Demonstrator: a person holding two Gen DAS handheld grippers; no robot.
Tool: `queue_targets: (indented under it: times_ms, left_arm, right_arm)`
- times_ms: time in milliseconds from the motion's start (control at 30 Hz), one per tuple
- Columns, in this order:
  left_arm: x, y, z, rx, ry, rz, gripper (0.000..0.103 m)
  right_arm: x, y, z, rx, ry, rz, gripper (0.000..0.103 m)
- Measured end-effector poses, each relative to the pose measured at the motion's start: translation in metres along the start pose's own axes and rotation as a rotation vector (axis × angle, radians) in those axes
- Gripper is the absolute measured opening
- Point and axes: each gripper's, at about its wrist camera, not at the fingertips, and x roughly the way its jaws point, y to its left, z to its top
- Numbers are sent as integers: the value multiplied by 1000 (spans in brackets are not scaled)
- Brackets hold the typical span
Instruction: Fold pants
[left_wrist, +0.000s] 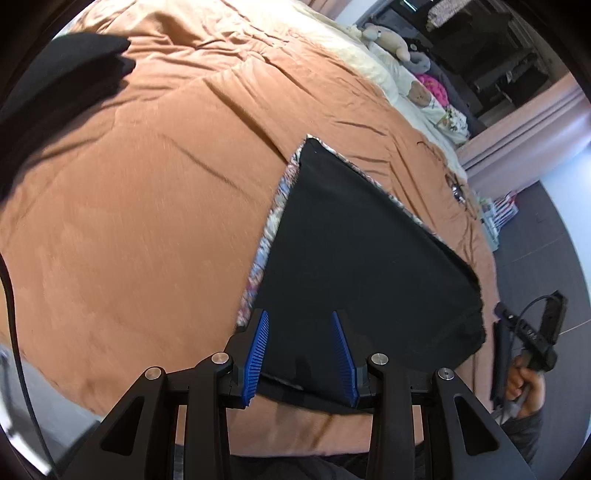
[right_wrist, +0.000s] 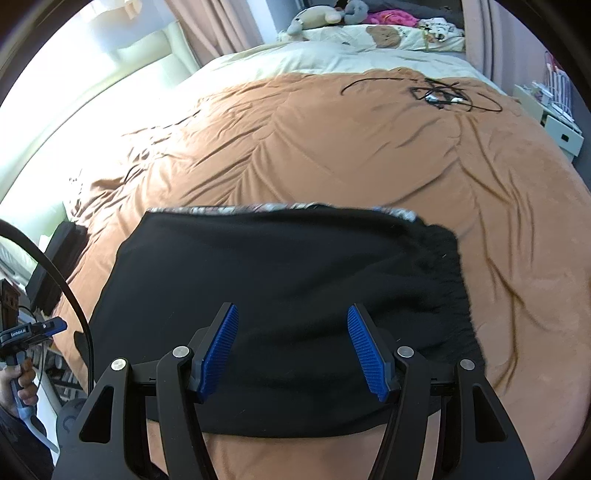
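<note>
Your left hand-held gripper (left_wrist: 300, 350) hangs nearest, its blue pads apart over the near edge of the black pants (left_wrist: 354, 258), grasping nothing. To its right, your right hand-held gripper (right_wrist: 293, 349) is likewise released above them. Those pants lie folded flat on the brown bed cover (right_wrist: 295, 147), atop a patterned cloth (left_wrist: 266, 240) showing only as a fringe. Expect soft, light, limp fabric that sags; pinch a doubled edge or corner. Black hides seams and layers, and motion blur smears the cloth edges
</note>
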Motion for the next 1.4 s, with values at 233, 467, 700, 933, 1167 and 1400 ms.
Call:
queue_targets:
  times_ms: [233, 467, 700, 933, 1167, 1400]
  left_arm:
    - [12, -12, -11, 4, -1, -56, 38]
    - [42, -13, -13, -3, 35, -22, 38]
    - [52, 13, -32, -81, 81, 43, 23]
    - [35, 25, -52, -130, 96, 44, 10]
    - [8, 33, -57, -219, 35, -41, 35]
    - [13, 45, -58, -293, 34, -51, 47]
  right_arm:
    - [19, 11, -9, -3, 48, 48, 60]
    - [41, 19, -13, -18, 105, 75, 60]
    - [65, 22, -16, -22, 153, 79, 60]
    - [71, 33, -9, -40, 160, 84, 60]
    - [67, 39, -5, -57, 136, 101, 60]
    - [67, 39, -11, -51, 131, 111, 60]
